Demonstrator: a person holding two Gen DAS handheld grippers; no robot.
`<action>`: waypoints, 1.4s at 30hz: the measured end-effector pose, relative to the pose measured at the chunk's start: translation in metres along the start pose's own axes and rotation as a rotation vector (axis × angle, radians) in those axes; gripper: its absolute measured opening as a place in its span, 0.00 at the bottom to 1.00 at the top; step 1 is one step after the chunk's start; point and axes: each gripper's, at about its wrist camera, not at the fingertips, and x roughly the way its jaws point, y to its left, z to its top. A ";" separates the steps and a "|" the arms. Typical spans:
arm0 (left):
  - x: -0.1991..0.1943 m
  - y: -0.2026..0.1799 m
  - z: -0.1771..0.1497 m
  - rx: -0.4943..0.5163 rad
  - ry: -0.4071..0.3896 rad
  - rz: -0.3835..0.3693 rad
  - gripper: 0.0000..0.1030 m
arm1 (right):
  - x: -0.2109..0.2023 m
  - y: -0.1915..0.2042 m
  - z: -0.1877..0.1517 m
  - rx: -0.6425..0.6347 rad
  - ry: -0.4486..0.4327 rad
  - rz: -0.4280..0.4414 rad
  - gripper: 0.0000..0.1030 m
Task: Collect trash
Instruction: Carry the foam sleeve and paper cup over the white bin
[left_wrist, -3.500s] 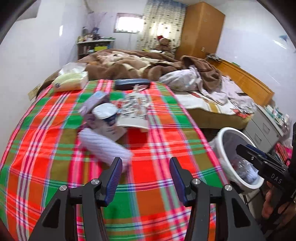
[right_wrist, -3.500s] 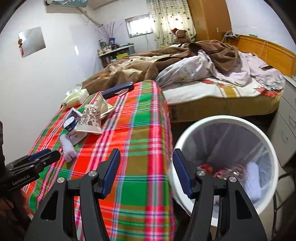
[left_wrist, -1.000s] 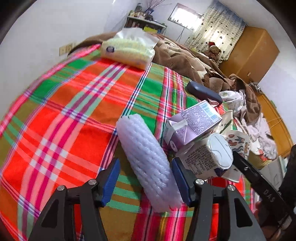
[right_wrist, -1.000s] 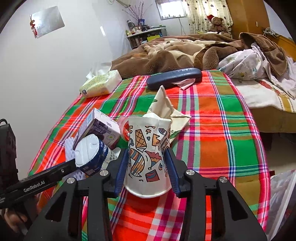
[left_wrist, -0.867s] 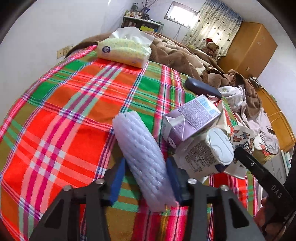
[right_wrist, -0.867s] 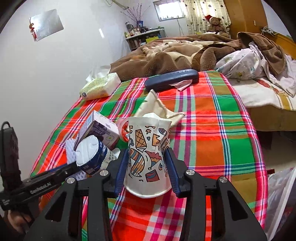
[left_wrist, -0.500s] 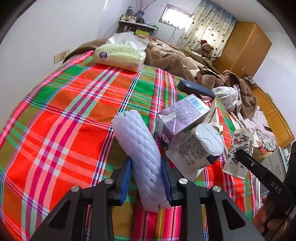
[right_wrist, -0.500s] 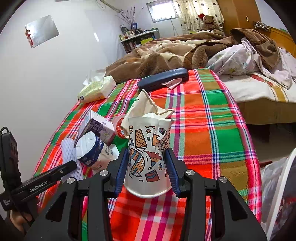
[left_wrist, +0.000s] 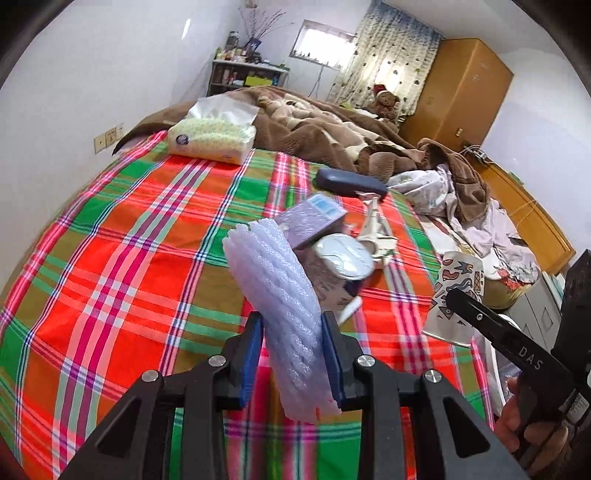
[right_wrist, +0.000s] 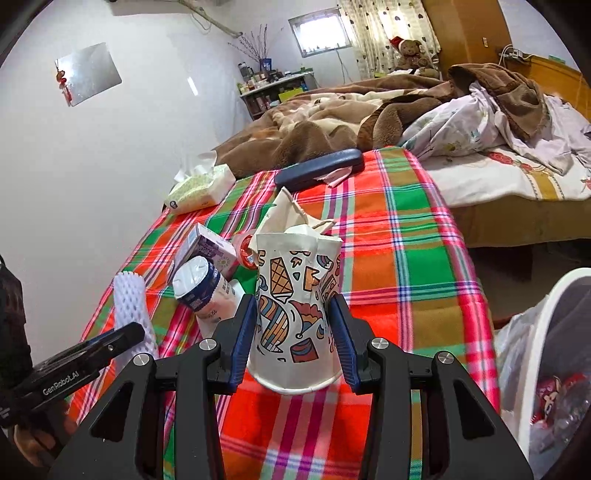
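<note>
My left gripper (left_wrist: 291, 354) is shut on a white foam net sleeve (left_wrist: 275, 295), held above the plaid tablecloth (left_wrist: 122, 266). My right gripper (right_wrist: 293, 345) is shut on a crumpled patterned paper cup (right_wrist: 295, 306), also lifted; the cup shows in the left wrist view (left_wrist: 456, 291). On the cloth lie a purple carton (left_wrist: 310, 219), a foil-lidded yogurt cup (left_wrist: 343, 258) and a crumpled paper bag (right_wrist: 291, 214). The sleeve shows in the right wrist view (right_wrist: 131, 299). A white bin (right_wrist: 554, 369) with a clear liner stands at the right.
A tissue pack (left_wrist: 212, 136) and a dark blue case (left_wrist: 349, 182) lie at the far end of the cloth. Beyond is a bed with brown blankets (right_wrist: 332, 125) and clothes. A wooden wardrobe (left_wrist: 454, 85) stands at the back.
My left gripper closed on the foam sleeve and lifted it off the cloth. My right gripper, holding the paper cup, drew back to the right toward the bin, which came into view.
</note>
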 end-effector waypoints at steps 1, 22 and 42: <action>-0.004 -0.005 -0.001 0.008 -0.003 -0.005 0.31 | -0.003 -0.001 0.000 0.002 -0.004 0.000 0.41; -0.054 -0.131 -0.033 0.260 -0.063 -0.154 0.31 | -0.087 -0.055 -0.020 0.061 -0.134 -0.112 0.41; -0.035 -0.253 -0.067 0.482 -0.018 -0.292 0.31 | -0.149 -0.134 -0.040 0.155 -0.197 -0.312 0.42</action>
